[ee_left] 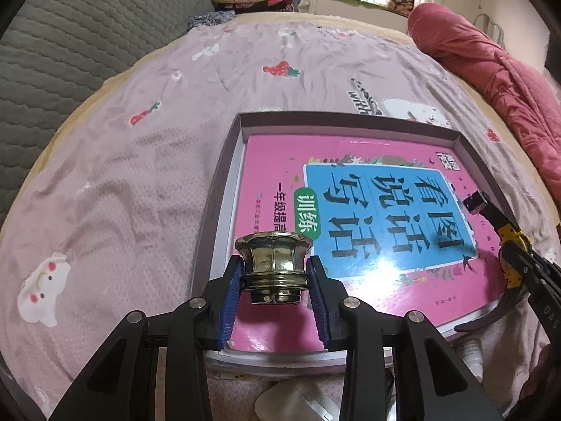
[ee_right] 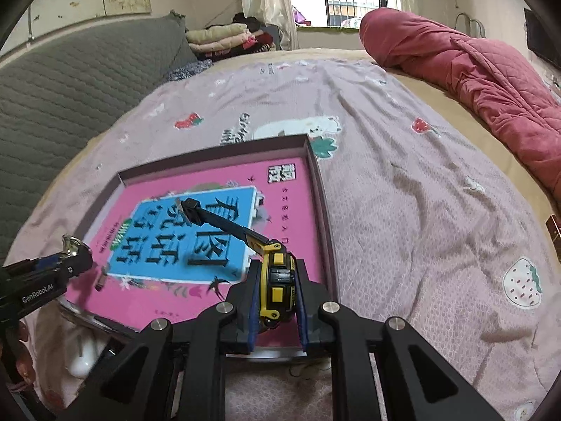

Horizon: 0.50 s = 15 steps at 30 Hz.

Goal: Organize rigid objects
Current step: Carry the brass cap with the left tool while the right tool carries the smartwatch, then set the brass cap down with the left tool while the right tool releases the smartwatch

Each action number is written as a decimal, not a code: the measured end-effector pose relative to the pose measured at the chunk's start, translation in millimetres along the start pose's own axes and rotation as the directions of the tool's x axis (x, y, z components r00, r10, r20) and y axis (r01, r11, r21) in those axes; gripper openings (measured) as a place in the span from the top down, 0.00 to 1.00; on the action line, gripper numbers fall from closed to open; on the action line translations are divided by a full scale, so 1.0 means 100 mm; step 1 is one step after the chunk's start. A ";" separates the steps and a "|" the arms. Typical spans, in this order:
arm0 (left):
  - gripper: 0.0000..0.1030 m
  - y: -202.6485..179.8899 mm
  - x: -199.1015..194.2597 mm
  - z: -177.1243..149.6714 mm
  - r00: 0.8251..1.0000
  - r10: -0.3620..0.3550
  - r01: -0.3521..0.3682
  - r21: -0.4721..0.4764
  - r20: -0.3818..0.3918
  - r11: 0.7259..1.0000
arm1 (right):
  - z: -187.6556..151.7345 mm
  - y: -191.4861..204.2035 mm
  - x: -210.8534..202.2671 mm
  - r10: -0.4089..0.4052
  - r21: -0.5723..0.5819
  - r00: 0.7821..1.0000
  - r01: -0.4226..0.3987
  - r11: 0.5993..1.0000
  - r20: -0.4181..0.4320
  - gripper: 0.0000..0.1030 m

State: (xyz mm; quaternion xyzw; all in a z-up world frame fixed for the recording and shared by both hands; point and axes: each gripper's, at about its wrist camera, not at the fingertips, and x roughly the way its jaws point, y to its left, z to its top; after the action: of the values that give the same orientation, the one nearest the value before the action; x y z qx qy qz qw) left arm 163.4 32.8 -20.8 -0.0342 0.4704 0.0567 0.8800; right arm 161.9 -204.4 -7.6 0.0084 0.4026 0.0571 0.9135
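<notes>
My left gripper [ee_left: 275, 270] is shut on a small brass cup-shaped piece [ee_left: 274, 266], held above the near left corner of a pink book [ee_left: 280, 319]. The book lies in a shallow dark box [ee_left: 224, 175] on the bed. My right gripper [ee_right: 277, 280] is shut on a yellow and black watch [ee_right: 277, 277]; its black strap [ee_right: 224, 224] sticks out over the book [ee_right: 287, 193]. The left gripper with the brass piece [ee_right: 72, 245] shows at the left edge of the right wrist view. The watch [ee_left: 512, 256] shows at the right in the left wrist view.
A pink printed sheet [ee_left: 140, 161] covers the bed. A red quilt [ee_right: 473, 66] lies at the far right, a grey headboard cushion [ee_right: 70, 80] at the left. Folded clothes [ee_right: 224, 38] sit at the back. Small white items [ee_left: 301, 403] lie by the box's near edge.
</notes>
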 end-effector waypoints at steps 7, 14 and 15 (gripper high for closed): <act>0.63 0.05 0.08 -0.04 1.000 -0.022 0.022 -0.018 -0.018 1.000 | -0.05 0.07 0.03 -0.088 -0.074 0.996 0.089 0.993 0.008 0.83; 0.63 0.09 0.11 -0.04 0.999 -0.043 0.043 -0.039 -0.014 0.998 | -0.10 0.20 0.05 -0.152 -0.154 0.988 0.156 0.976 0.038 0.83; 0.63 0.09 0.11 -0.04 0.999 -0.043 0.043 -0.039 -0.015 0.998 | -0.10 0.21 0.05 -0.155 -0.160 0.987 0.160 0.974 0.039 0.83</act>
State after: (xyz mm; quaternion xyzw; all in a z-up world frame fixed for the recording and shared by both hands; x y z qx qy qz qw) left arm 165.0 42.0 -32.2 -0.0619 0.4752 0.0466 0.8765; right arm 156.3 -183.1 -16.8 -0.0975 0.3840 0.0171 0.9180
